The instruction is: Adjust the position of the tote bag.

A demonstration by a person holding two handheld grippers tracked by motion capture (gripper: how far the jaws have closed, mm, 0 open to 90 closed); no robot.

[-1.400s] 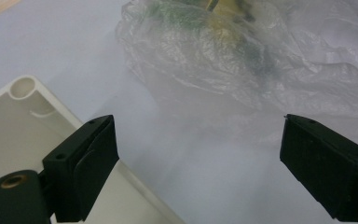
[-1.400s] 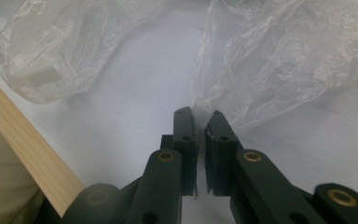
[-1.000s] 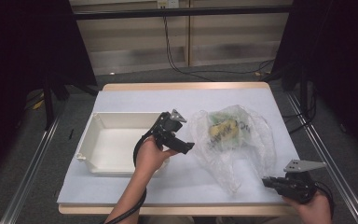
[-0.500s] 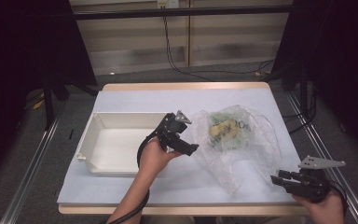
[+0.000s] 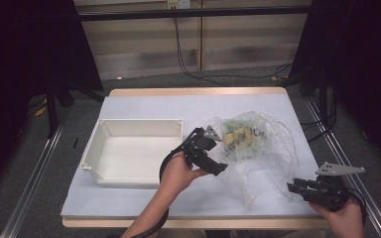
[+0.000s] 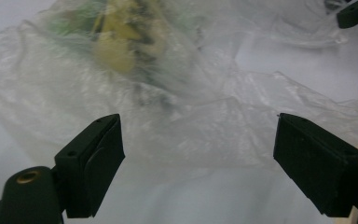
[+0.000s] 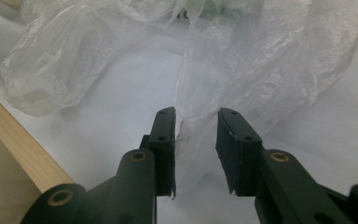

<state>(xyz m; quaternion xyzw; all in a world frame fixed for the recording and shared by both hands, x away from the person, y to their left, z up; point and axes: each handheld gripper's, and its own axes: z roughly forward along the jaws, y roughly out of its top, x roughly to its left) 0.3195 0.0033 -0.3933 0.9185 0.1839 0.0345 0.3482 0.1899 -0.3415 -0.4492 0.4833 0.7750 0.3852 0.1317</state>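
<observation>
A crumpled clear plastic bag (image 5: 270,148) lies on the right half of the table, with a yellow and green item (image 5: 238,138) inside it. My left gripper (image 5: 218,151) is at the bag's left side. In the left gripper view its jaws stand wide open (image 6: 198,121); they have just been closing a little, and the bag (image 6: 191,102) and the yellow item (image 6: 116,42) lie ahead of them, untouched. My right gripper (image 5: 293,188) sits at the bag's near right corner. Its jaws (image 7: 196,113) have just been closing, still apart, with a loose fold of the bag (image 7: 261,56) between them.
A white rectangular tray (image 5: 139,123) stands left of the bag, right beside my left hand. The table's wooden front edge (image 7: 14,144) runs close to my right gripper. Bare tabletop (image 5: 154,106) stretches behind the tray and the bag.
My left gripper has moved right, from over the tray's right end up to the bag. The right hand has stayed near the front right corner.
</observation>
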